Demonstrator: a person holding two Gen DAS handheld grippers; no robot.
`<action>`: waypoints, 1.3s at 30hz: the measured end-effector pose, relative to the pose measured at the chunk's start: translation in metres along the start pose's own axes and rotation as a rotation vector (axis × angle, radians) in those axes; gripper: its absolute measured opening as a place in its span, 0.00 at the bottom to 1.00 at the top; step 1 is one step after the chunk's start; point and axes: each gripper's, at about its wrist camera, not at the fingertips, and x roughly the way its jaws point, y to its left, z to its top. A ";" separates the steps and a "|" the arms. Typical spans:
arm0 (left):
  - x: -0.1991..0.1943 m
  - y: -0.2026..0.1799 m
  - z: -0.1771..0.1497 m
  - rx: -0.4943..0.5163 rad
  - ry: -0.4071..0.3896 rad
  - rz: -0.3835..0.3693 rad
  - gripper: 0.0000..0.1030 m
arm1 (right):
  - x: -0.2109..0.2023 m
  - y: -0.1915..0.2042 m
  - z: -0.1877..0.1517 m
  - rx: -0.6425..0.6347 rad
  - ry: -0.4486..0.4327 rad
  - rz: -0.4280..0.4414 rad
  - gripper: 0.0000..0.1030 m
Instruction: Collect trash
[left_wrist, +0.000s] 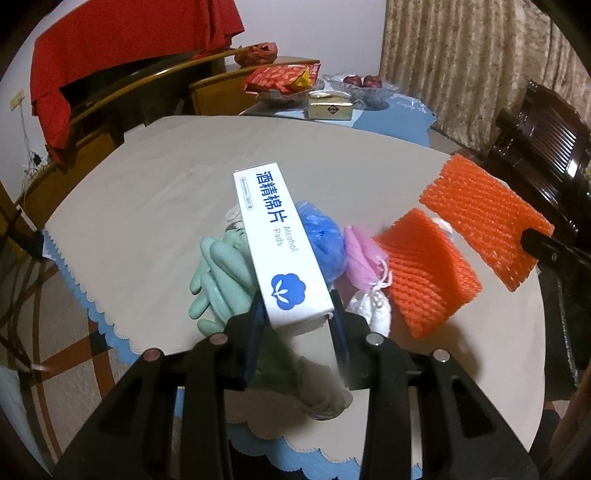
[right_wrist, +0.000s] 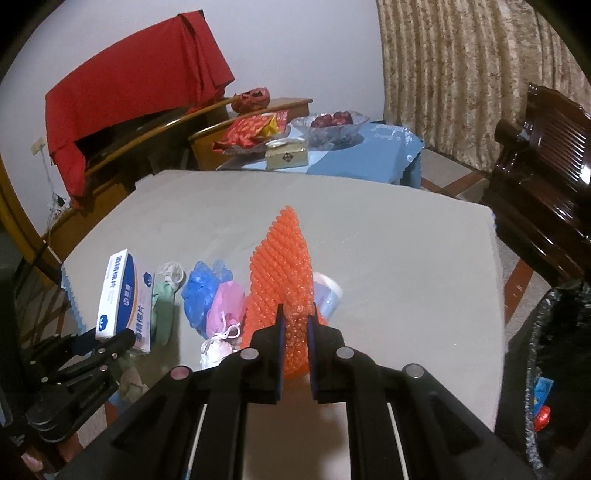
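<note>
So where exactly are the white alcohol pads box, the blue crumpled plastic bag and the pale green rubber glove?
white alcohol pads box (left_wrist: 284, 243), left wrist view, printed top face.
blue crumpled plastic bag (left_wrist: 323, 236), left wrist view, middle.
pale green rubber glove (left_wrist: 221, 273), left wrist view, fingers.

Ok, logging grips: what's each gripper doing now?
Left gripper: shut on the alcohol pads box.
Right gripper: shut on an orange foam net.

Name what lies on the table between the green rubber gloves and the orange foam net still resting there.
In the left wrist view, a crumpled blue plastic bag and a pink mesh piece lie between the green rubber gloves and the resting orange foam net.
</note>
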 end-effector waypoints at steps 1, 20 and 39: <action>-0.004 -0.003 0.000 0.003 -0.004 -0.001 0.32 | -0.004 -0.002 0.000 0.003 -0.006 -0.002 0.10; -0.079 -0.097 0.003 0.117 -0.102 -0.104 0.32 | -0.087 -0.062 -0.005 0.063 -0.095 -0.083 0.10; -0.103 -0.243 -0.007 0.274 -0.138 -0.249 0.32 | -0.161 -0.177 -0.046 0.169 -0.128 -0.273 0.10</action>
